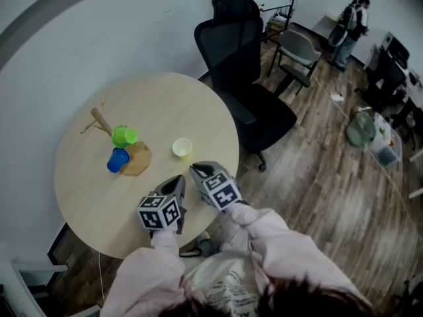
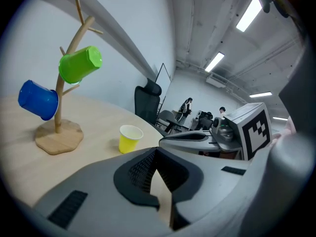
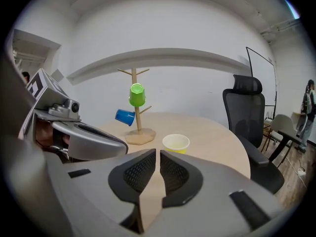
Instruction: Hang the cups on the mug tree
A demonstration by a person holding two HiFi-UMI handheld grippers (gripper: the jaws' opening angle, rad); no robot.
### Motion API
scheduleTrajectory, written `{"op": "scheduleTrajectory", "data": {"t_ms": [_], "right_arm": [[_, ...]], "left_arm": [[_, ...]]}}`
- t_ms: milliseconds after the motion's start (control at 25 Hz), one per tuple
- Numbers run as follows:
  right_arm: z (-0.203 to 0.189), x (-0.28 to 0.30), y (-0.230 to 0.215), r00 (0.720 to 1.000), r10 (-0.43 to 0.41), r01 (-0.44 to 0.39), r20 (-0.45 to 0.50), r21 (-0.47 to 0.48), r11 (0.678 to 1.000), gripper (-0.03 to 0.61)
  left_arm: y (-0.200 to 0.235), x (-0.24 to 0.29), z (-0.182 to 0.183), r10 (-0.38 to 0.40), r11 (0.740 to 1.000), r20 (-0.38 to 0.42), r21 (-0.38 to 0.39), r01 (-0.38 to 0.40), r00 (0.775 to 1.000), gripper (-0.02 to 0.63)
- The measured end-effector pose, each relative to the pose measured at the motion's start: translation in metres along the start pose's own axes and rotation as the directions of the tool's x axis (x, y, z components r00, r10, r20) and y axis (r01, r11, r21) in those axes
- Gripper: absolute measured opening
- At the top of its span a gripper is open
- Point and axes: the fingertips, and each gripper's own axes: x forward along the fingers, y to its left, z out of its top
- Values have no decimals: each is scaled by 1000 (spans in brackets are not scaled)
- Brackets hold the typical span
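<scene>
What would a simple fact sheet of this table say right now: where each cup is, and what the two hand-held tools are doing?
table: round, light wood
mug tree: wooden, standing on the table's left part
green cup: hung on an upper branch
blue cup: hung on a lower branch
yellow cup: upright on the table, mouth up, apart from the tree, not yet hung
left gripper: jaws together, nothing held
right gripper: jaws a slit apart, nothing between them
office chair: black, beside the table
</scene>
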Motion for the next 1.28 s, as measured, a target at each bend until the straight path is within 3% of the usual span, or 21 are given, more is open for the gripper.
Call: {"op": "scheduleTrajectory", "data": {"t_ms": [720,800,1080,1280], "right_arm": [[-24,45,-28,997,-60,64,-50,71,995,87],[-27,50,-29,997,-56,60,-53,74,995,131],[-33,63,-34,997,-43,48,-65,83,995,190],[-33,72,-41,997,9,-3,-74,82,997,251]], "left_arm": [[30,21,-13,-53,999,-101,3,53,993,0],[36,18,-15,-41,999,-105,-6,40,994,0],[44,20,-19,-6,1000,-118,-27,3,993,0],[46,26,-16,38,997,-113,-55,-45,993,0]]}}
